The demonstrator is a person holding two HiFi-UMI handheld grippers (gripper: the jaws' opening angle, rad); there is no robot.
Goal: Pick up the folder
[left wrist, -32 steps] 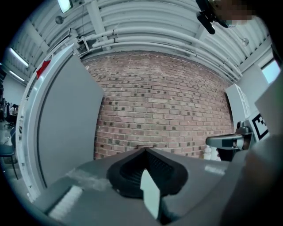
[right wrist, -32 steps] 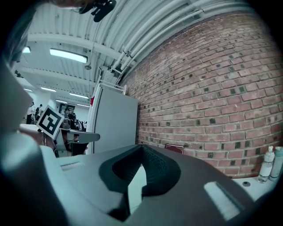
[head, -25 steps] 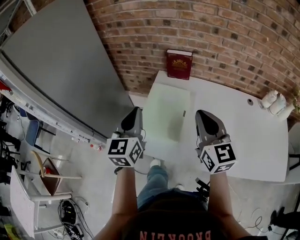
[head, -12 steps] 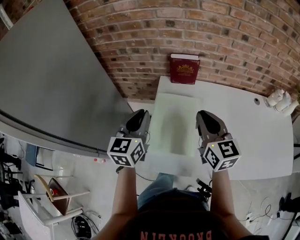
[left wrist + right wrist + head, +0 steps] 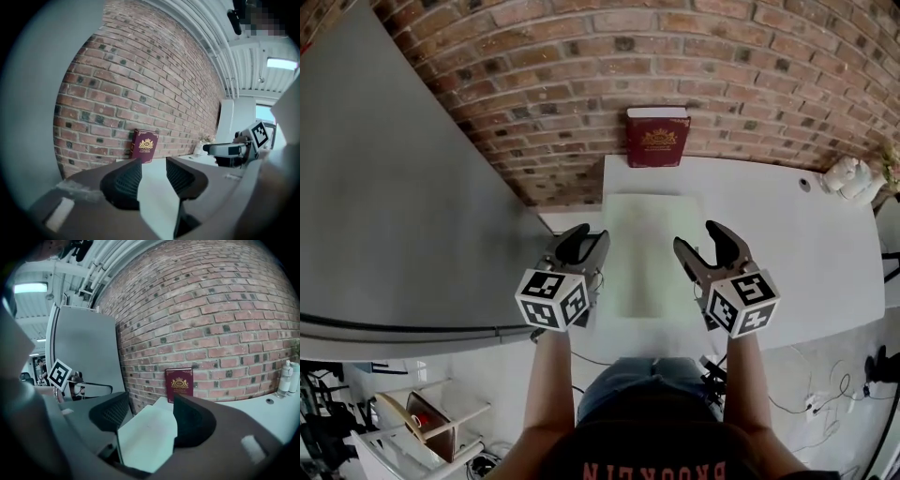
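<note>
head view: folder (image 5: 649, 253) between both tongs (image 5: 586, 240) (image 5: 696, 239)

Brick wall (image 5: 750, 84) behind white table (image 5: 806, 262); grey panel (image 5: 394, 206) left.

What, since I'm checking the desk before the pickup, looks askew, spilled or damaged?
Nothing stands out. The pale green folder lies flat and roughly square to the white table, and the red book stands upright against the brick wall. No spill or damage shows.
</note>
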